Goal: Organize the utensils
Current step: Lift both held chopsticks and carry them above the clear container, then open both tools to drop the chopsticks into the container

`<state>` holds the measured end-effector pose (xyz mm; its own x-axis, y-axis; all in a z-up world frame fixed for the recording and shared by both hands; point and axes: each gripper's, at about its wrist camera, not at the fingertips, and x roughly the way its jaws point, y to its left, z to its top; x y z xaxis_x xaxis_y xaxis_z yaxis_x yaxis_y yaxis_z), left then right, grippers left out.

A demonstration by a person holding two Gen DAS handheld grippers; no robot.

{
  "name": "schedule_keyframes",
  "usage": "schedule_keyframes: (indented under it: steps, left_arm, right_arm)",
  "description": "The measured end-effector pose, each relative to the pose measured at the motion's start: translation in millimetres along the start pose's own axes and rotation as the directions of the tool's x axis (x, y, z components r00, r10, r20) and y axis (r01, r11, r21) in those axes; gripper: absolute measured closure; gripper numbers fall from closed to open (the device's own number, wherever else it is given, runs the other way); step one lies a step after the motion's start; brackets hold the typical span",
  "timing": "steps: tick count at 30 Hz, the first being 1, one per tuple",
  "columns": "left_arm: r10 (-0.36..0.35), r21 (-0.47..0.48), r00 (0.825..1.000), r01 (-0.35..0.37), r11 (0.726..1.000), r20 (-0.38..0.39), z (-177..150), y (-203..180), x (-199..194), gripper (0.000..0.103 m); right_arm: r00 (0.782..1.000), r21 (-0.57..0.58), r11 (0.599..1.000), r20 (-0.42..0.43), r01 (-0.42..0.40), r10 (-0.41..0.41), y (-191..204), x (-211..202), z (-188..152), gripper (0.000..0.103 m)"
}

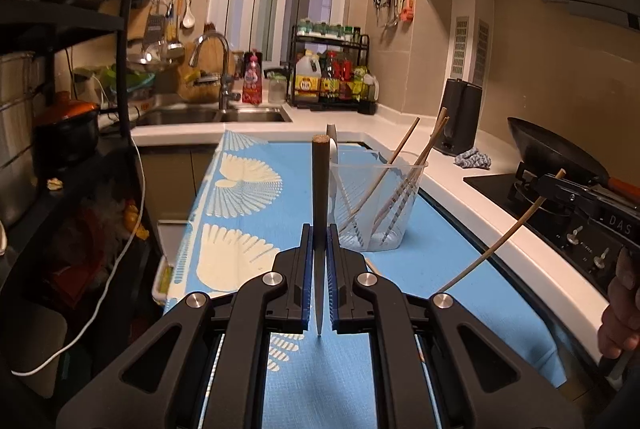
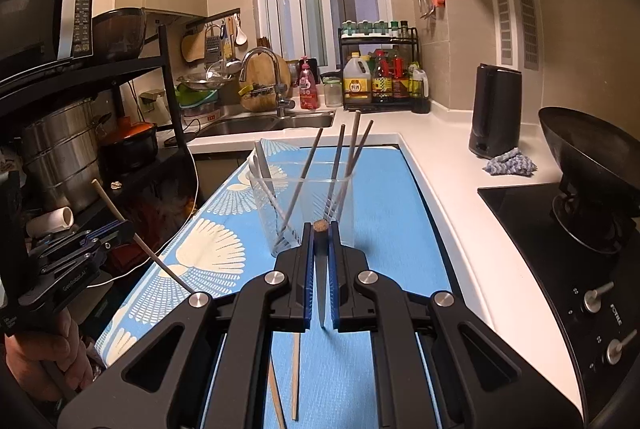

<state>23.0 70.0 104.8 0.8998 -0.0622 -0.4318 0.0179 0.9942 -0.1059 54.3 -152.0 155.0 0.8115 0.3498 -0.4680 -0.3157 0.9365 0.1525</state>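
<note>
The table [image 1: 472, 197] is a white kitchen counter that bends round a corner, with a sink [image 2: 276, 121] at the far end and a black hob [image 2: 560, 229] carrying a dark wok [image 2: 588, 149] on the right. A blue mat [image 1: 436, 241] printed with white fan shapes covers the part of the table in front of both cameras. On the mat stands a clear plastic cup [image 1: 380, 205], upright, with several chopsticks leaning inside it, their ends sticking out above the rim.

The left gripper [image 1: 320, 233] is closed tight on a single chopstick [image 1: 320, 189], which runs lengthwise between the pads with its blunt end pointing toward the cup and its thin tip toward the camera. The right gripper [image 2: 320, 231] is likewise clamped on its own chopstick [image 2: 321, 281], the blunt end just showing past the fingertips, near the cup. Two more chopsticks [image 2: 295, 373] lie flat on the mat below the right gripper.
</note>
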Motion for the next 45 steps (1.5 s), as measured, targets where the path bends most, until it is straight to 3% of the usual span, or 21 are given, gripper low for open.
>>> schedule_keyframes:
  steps: [5,10,18,22,24,31,37,39,41,45]
  left_arm:
    - [-0.028,-0.045,0.994,0.023,0.999,-0.106,26.1,4.7,17.8,0.096]
    - [-0.066,-0.028,0.987,0.062,0.998,-0.143,70.1,-0.7,29.6,0.096]
    - [-0.119,0.011,0.991,0.120,0.993,-0.060,160.0,-17.9,41.1,0.096]
    - [-0.129,0.018,0.991,0.129,0.991,-0.024,186.5,-26.9,60.3,0.096]
    - [-0.132,0.015,0.991,0.132,0.991,-0.029,188.8,-28.5,74.3,0.096]
    - [-0.134,-0.021,0.979,0.132,0.991,-0.152,160.7,-25.1,140.1,0.096]
    - [-0.134,-0.026,0.964,0.131,0.991,-0.228,140.9,-25.9,163.0,0.096]
    - [-0.136,-0.025,0.967,0.134,0.991,-0.215,143.3,-27.8,156.5,0.089]
    - [-0.138,-0.015,0.977,0.137,0.990,-0.162,149.8,-28.3,137.4,0.064]
    - [-0.123,0.003,0.991,0.123,0.992,-0.061,155.7,-28.1,94.8,0.056]
  right_arm:
    - [0.999,-0.008,1.000,-0.031,-0.027,0.027,3.8,11.1,27.8,0.096]
    - [0.997,0.002,0.998,-0.044,-0.068,0.068,3.1,20.3,72.2,0.096]
    - [0.995,-0.022,0.996,0.058,-0.082,0.083,9.1,28.6,161.7,0.096]
    - [0.994,-0.021,0.998,0.089,-0.067,0.068,8.0,43.5,184.8,0.096]
    - [0.994,-0.022,0.999,0.096,-0.041,0.043,7.7,55.3,187.4,0.096]
    - [0.999,-0.020,1.000,0.045,-0.005,0.006,7.6,102.1,170.7,0.097]
    - [0.999,-0.040,0.999,-0.041,0.004,-0.006,11.4,128.5,152.3,0.092]
    - [0.998,-0.058,0.998,-0.053,0.035,-0.038,14.0,128.5,151.4,0.072]
    - [0.998,-0.062,0.997,-0.032,0.047,-0.049,15.0,119.7,153.6,0.071]
    - [0.998,-0.092,0.994,0.039,0.062,-0.058,20.1,85.3,157.6,0.069]
